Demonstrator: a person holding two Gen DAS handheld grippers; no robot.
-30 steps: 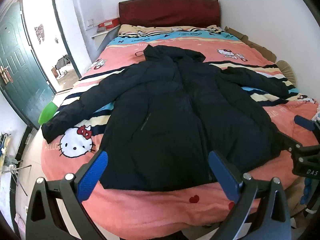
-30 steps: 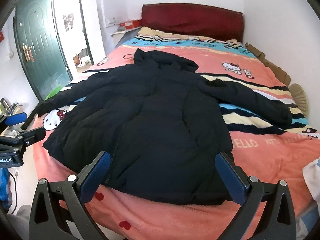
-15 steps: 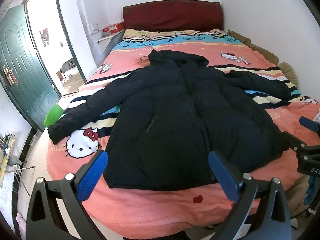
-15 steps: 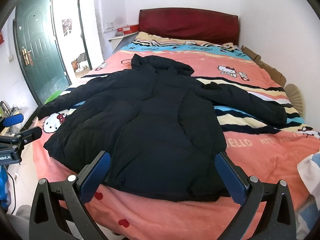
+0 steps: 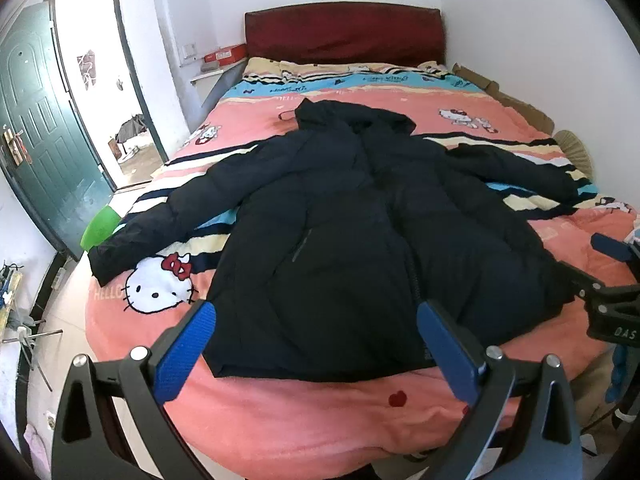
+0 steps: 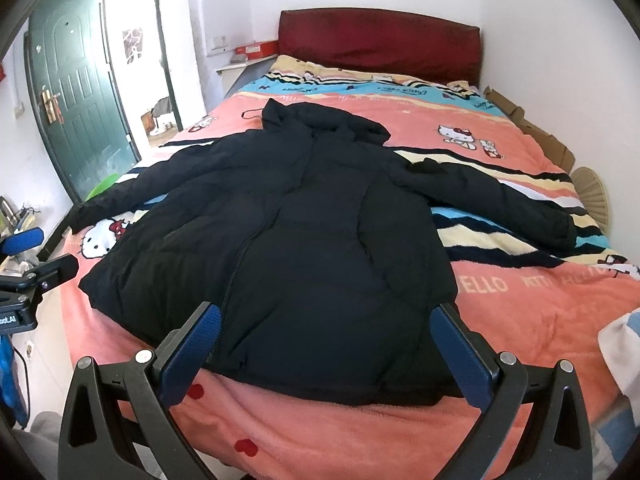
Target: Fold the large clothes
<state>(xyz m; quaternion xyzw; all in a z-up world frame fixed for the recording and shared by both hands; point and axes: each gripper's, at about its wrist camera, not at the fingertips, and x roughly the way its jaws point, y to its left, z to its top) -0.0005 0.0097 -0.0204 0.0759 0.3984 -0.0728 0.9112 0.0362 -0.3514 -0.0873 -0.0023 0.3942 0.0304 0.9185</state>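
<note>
Puffy black coat (image 5: 360, 240) spread flat on the bed.

Blue-padded left gripper (image 5: 316, 344) and right gripper (image 6: 324, 344), jaws wide apart, holding nothing, near the hem. Fuzzy pink blanket (image 6: 520, 312) reading "HELLO", maybe more letters beyond. Soft dark-red headboard (image 5: 344, 30) far back.

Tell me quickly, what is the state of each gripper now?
Left gripper: open, holding nothing, above the jacket hem.
Right gripper: open, holding nothing.

The jacket's (image 5: 360, 240) hem is partly hidden behind the left gripper's (image 5: 316, 344) 2 blue pads. The right gripper (image 5: 612, 292) is cut off at the frame's right edge. Objects through the doorway (image 5: 120, 120) are too blurred to identify.
</note>
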